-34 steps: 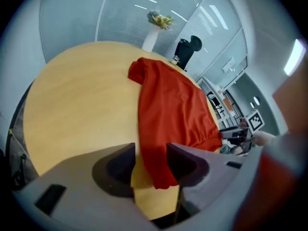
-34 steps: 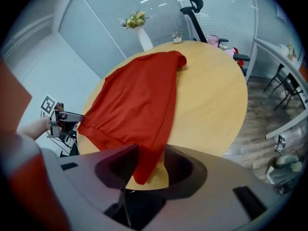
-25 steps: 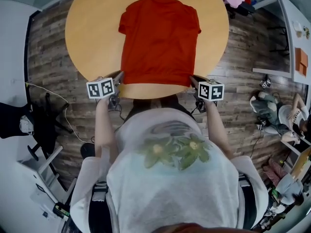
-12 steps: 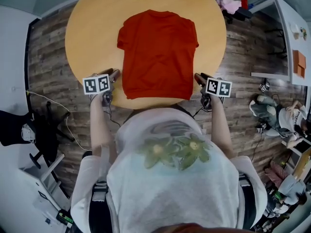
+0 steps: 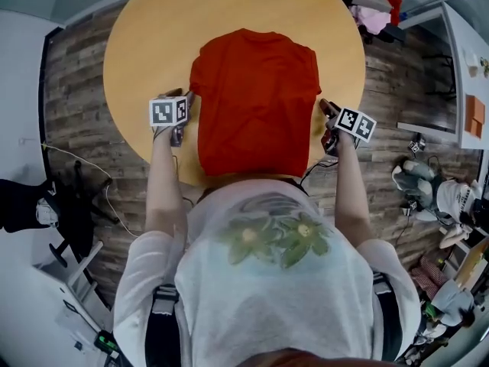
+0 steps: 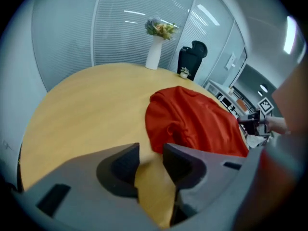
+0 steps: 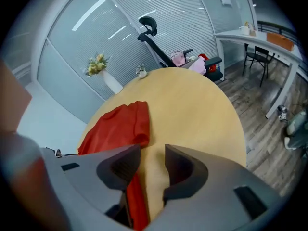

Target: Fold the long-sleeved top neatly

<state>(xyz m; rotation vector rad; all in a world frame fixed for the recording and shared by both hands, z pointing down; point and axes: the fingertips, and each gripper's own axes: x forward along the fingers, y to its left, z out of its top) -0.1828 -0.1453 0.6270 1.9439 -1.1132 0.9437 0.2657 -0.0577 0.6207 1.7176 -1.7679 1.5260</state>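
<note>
My left tool [image 6: 150, 150] is released, its jaws apart with only bare tabletop [image 6: 86, 109] between them. My right tool [image 7: 153, 153] is likewise released and grips nothing; the red cloth lies just beside its inner jaw. The two flank the long-sleeved top [image 5: 256, 102], one at each side edge about halfway along its length. The top lies flat at the middle of the tabletop, collar toward the far edge and hem at the near edge. No sleeve sticks out, so I judge them folded in already and myself between grips. The next move calls for both tools to pinch the side edges evenly and carry one end over the other.
</note>
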